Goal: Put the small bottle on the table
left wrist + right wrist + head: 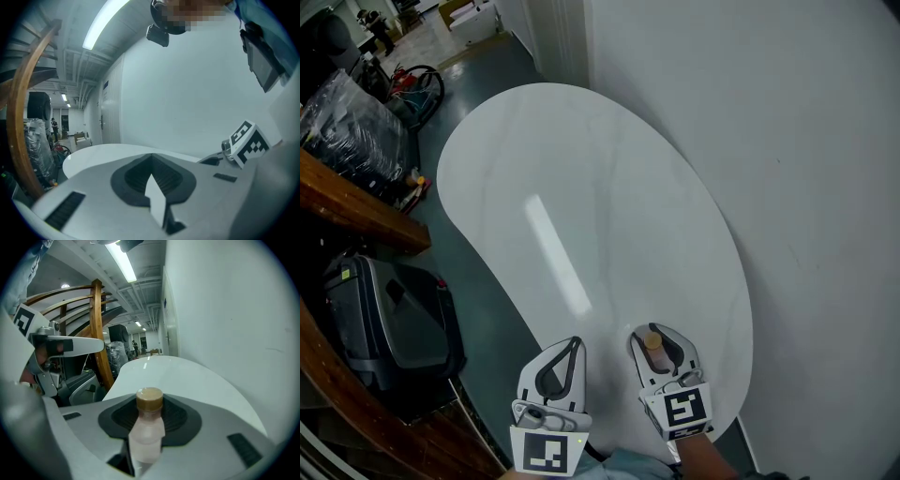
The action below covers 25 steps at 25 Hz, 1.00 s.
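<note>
— Fingers (183, 419) of the right gripper (659, 330): what are they doing?
— They are clenching on the small bottle (149, 427), which is standing upright between them, its brown cap rising above the grip.
— Where is it showing in the head view?
— At lower centre, over the near end of the white tabletop (581, 169). Whether its base is touching the surface, I am not able to tell.
— And the left gripper (573, 344)?
— Its fingers (131, 177) are pressing together on nothing. It is hovering just beside the right gripper, to that gripper's lower left in the frame.
</note>
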Tool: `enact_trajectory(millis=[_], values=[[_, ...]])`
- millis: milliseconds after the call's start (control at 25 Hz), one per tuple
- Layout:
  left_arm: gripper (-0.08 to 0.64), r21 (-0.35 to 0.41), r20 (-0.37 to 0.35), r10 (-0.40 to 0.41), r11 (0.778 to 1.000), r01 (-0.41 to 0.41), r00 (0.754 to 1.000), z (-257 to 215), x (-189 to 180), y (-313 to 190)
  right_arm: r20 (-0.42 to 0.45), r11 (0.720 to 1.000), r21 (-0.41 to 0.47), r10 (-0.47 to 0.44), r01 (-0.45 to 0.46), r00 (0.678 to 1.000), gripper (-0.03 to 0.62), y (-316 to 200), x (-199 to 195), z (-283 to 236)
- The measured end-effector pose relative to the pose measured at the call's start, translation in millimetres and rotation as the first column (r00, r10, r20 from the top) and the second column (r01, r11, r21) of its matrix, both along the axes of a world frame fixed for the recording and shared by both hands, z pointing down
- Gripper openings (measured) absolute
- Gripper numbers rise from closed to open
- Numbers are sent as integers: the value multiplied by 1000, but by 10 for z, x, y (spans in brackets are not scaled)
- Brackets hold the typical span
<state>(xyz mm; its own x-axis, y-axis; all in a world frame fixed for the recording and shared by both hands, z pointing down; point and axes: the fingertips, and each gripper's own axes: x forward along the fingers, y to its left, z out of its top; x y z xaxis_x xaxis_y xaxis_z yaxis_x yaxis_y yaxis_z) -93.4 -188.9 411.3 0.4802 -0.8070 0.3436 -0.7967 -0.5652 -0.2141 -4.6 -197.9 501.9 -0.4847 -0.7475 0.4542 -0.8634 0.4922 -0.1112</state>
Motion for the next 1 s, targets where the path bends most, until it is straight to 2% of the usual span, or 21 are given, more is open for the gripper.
enact_trajectory(millis=[80,240,360,480,520,560,640,680,760,840,880,1000], values=[[0,-23,-24,-26,999,26,999,35,-15,-1,19,1000,-24,6,-5,1000,123,39,-22,64],[0,-104,-140,-151,985,137,979,100,-64,-5,16,1000,-29,3,-3,1000,123,50,-20,112],[0,-103,-134,-140,987,127,981,115,-56,-15,-4,1000,-12,-8,8,1000,123,43,-15,155],[0,-54,-28,-31,998,30,999,107,-4,-32,3,1000,-27,3,-2,1000,123,44,5,212],[0,-55,-24,-29,998,28,999,107,-7,-34,12,999,-39,12,-12,1000,123,53,7,230],[0,-77,-64,-70,995,65,996,115,-29,-33,19,999,-47,17,-16,1000,123,59,4,243],[0,-144,-172,-189,976,165,967,139,-81,-25,23,999,-51,18,-17,1000,123,72,-5,254],[0,-159,-191,-213,970,183,958,145,-87,-20,23,999,-50,17,-16,1000,123,79,-7,255],[0,-149,-171,-192,975,167,966,145,-67,-14,19,999,-40,10,-9,1000,123,85,-5,252],[0,-111,-108,-121,988,109,987,135,-34,-12,-1,1000,-2,-17,17,1000,123,72,-12,230],[0,-104,-97,-109,990,99,989,135,-28,-9,-16,999,26,-36,36,999,123,62,-18,215],[0,-141,-169,-184,977,161,968,141,-63,3,-37,996,65,-58,60,998,124,77,-37,202]])
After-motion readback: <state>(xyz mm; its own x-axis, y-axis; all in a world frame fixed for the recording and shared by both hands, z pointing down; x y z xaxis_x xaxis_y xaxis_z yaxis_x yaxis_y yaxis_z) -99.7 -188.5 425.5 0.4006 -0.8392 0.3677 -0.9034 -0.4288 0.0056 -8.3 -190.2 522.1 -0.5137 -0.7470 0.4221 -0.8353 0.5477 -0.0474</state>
